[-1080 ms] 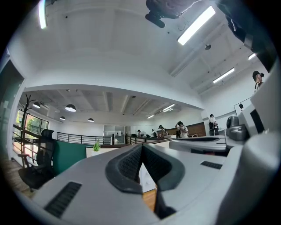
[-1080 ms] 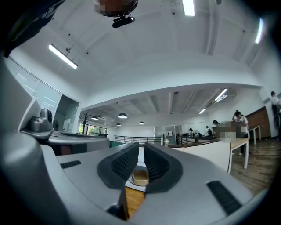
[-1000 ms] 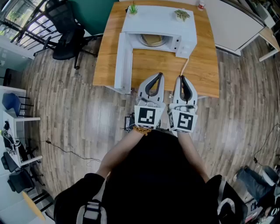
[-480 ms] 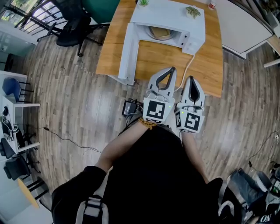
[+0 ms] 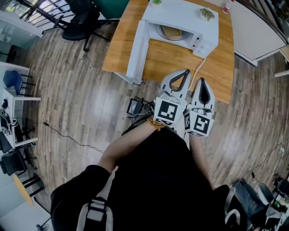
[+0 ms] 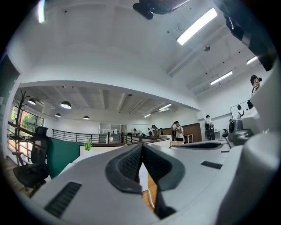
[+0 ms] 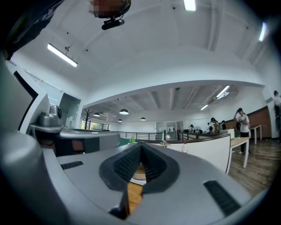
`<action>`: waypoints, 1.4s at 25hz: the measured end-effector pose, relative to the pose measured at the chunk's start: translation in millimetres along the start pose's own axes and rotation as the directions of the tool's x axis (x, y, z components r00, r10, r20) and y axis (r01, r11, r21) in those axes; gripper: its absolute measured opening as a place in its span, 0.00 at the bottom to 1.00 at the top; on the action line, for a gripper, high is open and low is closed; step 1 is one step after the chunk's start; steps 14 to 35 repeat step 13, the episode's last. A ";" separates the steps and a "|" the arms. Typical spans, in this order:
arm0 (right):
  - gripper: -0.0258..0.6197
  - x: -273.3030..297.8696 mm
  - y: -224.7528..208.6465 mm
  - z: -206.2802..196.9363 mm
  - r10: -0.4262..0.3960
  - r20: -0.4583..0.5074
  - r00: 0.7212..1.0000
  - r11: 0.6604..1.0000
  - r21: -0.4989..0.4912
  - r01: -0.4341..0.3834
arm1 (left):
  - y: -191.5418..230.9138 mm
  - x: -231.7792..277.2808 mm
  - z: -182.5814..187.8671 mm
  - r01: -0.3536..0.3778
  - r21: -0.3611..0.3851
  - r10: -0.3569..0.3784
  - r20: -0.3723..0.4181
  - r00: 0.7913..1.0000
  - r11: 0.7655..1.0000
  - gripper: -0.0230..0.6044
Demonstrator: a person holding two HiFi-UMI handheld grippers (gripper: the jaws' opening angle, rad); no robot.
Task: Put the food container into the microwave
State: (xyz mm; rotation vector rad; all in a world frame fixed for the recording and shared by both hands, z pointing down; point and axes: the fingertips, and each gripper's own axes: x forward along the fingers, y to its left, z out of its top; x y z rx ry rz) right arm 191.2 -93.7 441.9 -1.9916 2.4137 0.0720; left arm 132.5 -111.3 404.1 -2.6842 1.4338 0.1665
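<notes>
The white microwave (image 5: 180, 13) stands at the back of the wooden table (image 5: 158, 56), its door (image 5: 136, 52) swung wide open to the left. A tan food container (image 5: 171, 32) sits inside the cavity. In the right gripper view a strip of the tan container (image 7: 137, 172) shows below the meeting jaws. Both grippers hang side by side over the table's front edge, pointing at the microwave and well short of it. My left gripper (image 5: 186, 71) (image 6: 142, 147) is shut on nothing. My right gripper (image 5: 202, 80) (image 7: 141, 145) is shut and empty too.
A white cable (image 5: 195, 74) runs from the microwave across the table to its front edge. Small plants (image 5: 207, 13) stand on top of the microwave, a bottle (image 5: 227, 6) behind it. A power brick (image 5: 134, 107) lies on the floor; an office chair (image 5: 86, 18) stands at the left.
The head view has shifted, so the table and microwave now sit further up and right in the picture. Both grippers stay shut at the table's front edge.
</notes>
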 end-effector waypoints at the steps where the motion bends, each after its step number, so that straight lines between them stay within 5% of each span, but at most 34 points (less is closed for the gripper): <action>1: 0.05 -1.9 -2.0 0.4 -0.002 -0.007 1.000 1.000 -0.004 0.002 | -0.5 2.1 -0.9 0.000 -0.014 0.000 -0.002 1.000 1.000 0.07; 35: 0.05 -5.6 -22.9 -5.1 -0.033 -0.033 0.999 0.999 -0.039 0.032 | -5.9 25.3 -4.8 0.026 -0.056 -0.025 0.010 1.000 0.998 0.07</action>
